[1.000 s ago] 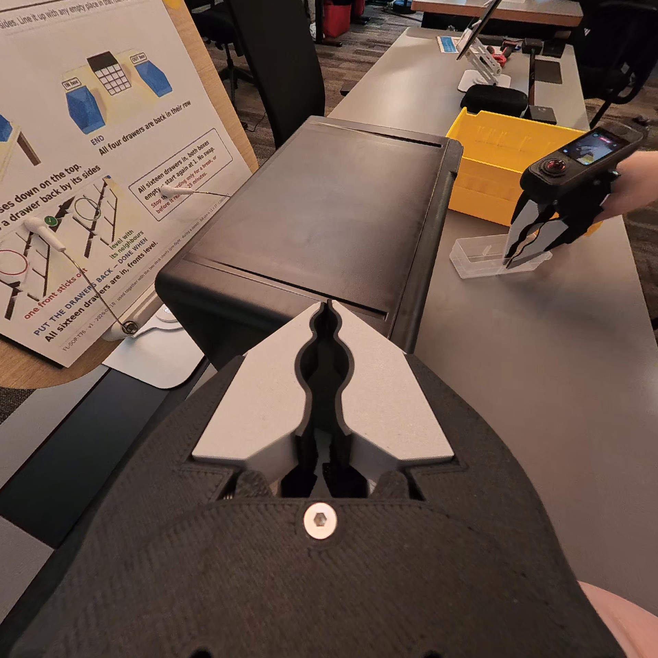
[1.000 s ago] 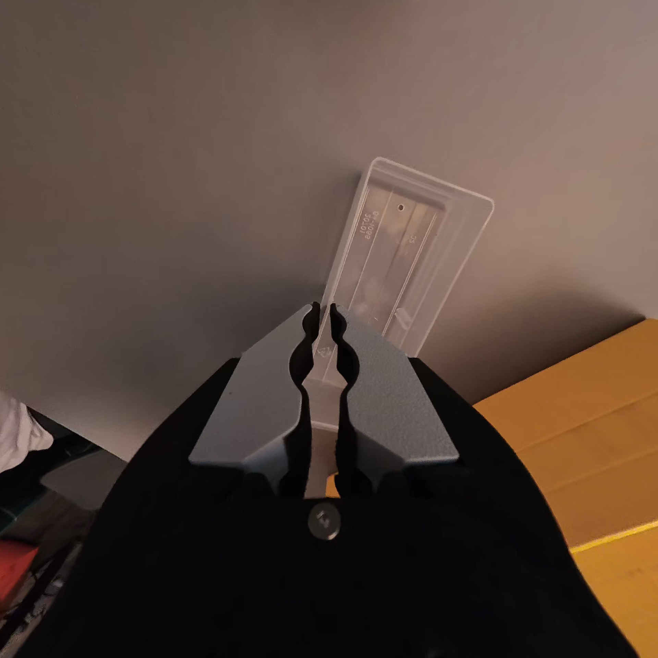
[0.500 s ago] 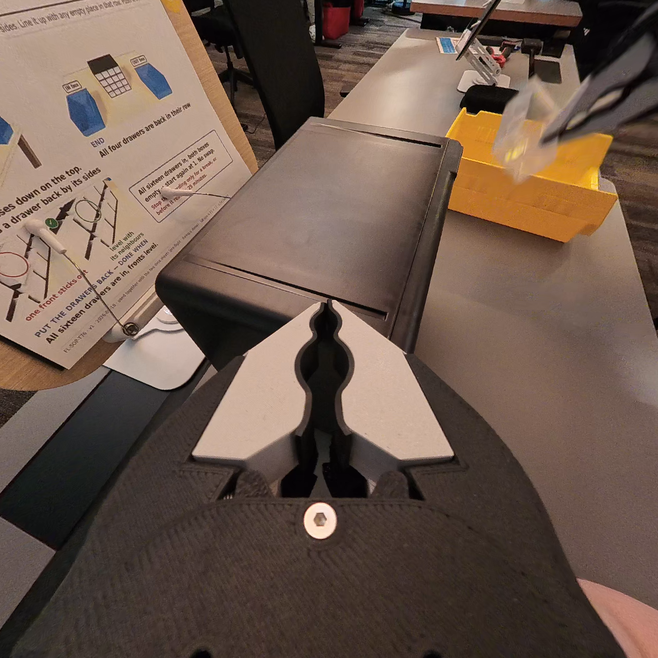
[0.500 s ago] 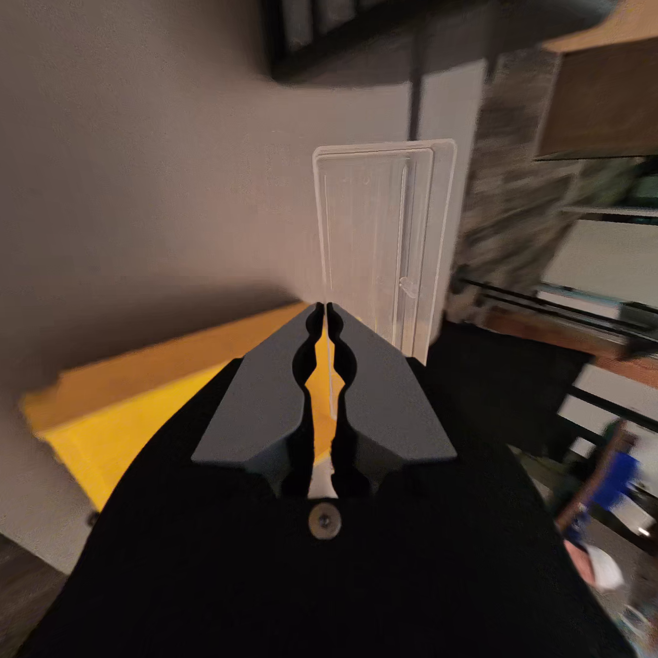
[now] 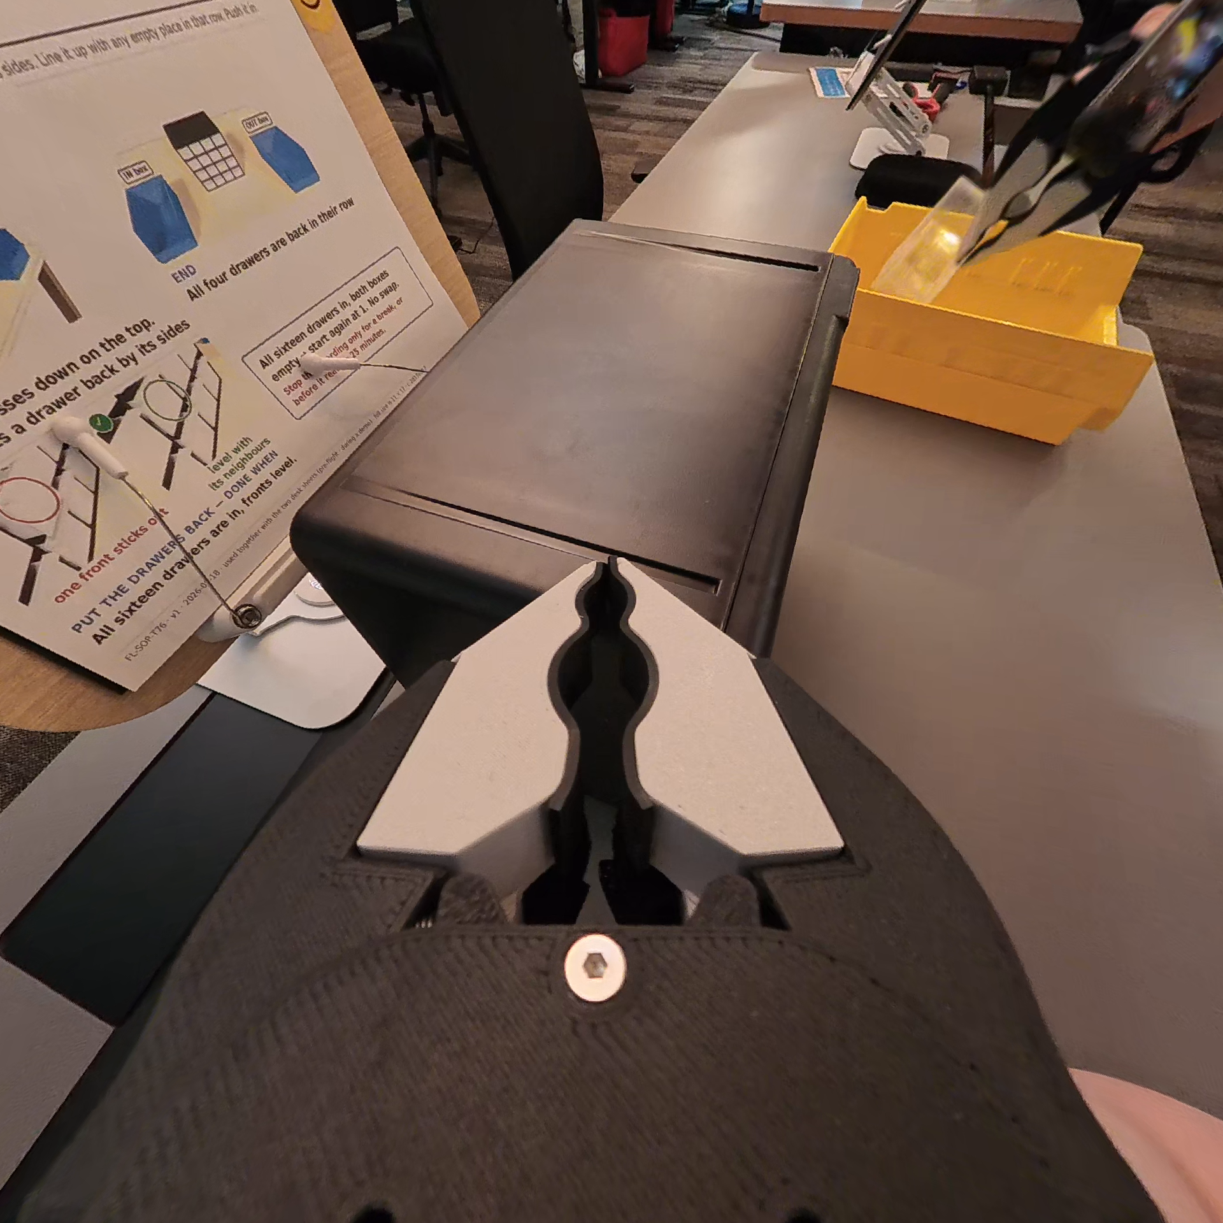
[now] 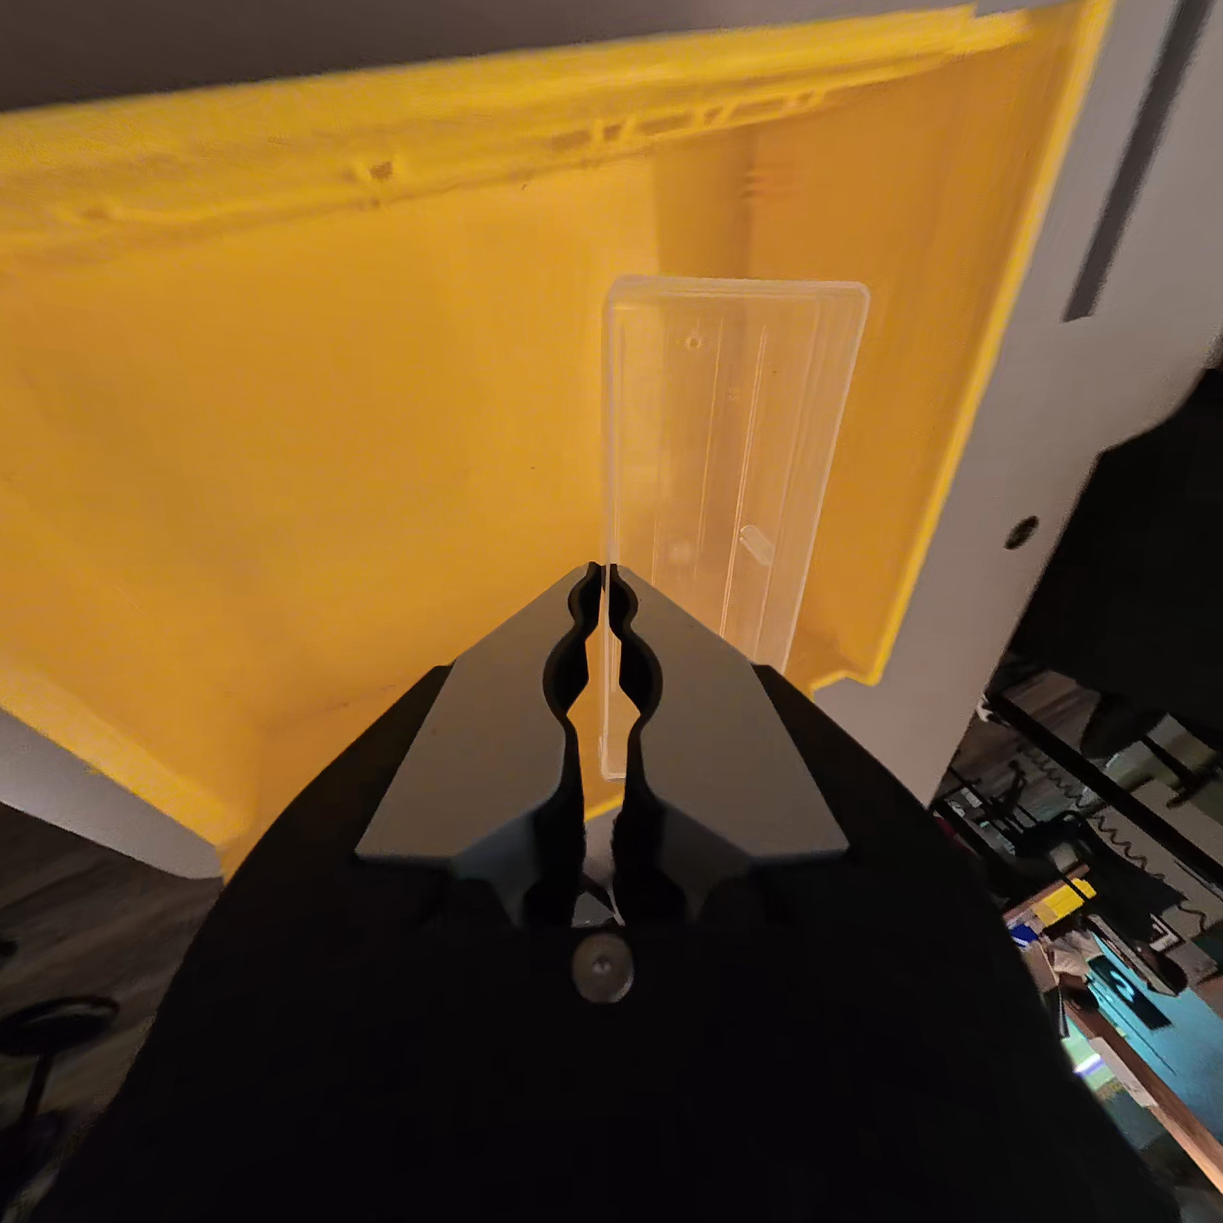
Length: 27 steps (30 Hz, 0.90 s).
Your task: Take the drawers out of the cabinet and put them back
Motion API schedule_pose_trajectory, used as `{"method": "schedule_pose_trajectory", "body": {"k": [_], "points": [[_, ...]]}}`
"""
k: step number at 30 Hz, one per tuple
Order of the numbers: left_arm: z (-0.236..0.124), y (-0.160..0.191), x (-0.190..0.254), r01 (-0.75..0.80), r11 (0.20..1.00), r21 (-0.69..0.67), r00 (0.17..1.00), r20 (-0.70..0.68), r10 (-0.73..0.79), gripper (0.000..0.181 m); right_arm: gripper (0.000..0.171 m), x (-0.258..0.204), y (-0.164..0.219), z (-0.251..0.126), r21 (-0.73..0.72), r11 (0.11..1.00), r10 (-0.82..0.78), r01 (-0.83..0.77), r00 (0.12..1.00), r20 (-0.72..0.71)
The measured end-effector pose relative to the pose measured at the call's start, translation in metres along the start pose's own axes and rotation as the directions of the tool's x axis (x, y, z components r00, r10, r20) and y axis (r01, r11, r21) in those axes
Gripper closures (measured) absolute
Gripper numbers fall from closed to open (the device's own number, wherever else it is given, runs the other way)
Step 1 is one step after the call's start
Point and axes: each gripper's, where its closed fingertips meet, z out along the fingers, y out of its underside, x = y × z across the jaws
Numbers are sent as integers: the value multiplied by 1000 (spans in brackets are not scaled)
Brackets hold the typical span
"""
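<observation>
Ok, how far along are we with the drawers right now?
One clear drawer is out of the black cabinet and pinched by its side wall in the right gripper, held over the yellow bin, not yet set down. The left gripper is shut and empty by the cabinet. The cabinet's front is hidden, so how many drawers remain inside, and how much putting back is left, can't be told.

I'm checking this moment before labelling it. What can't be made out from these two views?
- Black plastic cabinet: its drawer front is hidden in the left wrist view; only top and back show.
- Right tool: motion-blurred in the left wrist view.
- Clear plastic drawer: whether it touches the yellow plastic bin is unclear in either view.
- Left tool: whether it touches the cabinet is hidden.
</observation>
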Motion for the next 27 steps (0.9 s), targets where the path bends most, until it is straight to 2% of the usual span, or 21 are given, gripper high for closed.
{"method": "schedule_pose_trajectory", "body": {"k": [5, 10, 16, 21, 23, 27], "points": [[0, 0, 0, 8, 1000, 3, 1000, -6, -8, 181, 171, 1, -1, 39, 3, 998, -55, 55, 998, 42], [0, 0, 0, 7, 1000, -7, 1000, 8, -7, 181, 171, 4, -17, 59, 59, 994, -94, 89, 991, 90], [0, 0, 0, 0, 1000, -22, 1000, 30, 1, 181, 170, 15, -12, 77, 23, 991, -132, 130, 989, 71], [0, 0, 0, 3, 1000, -20, 1000, 27, -2, 181, 164, 23, -5, 78, -27, 991, -132, 133, 991, 34], [0, 0, 0, 0, 1000, -21, 1000, 28, 1, 181, 149, 28, 1, 75, -53, 991, -123, 122, 992, -2], [0, 0, 0, -2, 1000, -16, 1000, 22, 2, 181, 148, 31, 8, 51, -59, 994, -93, 89, 994, -60]]}}
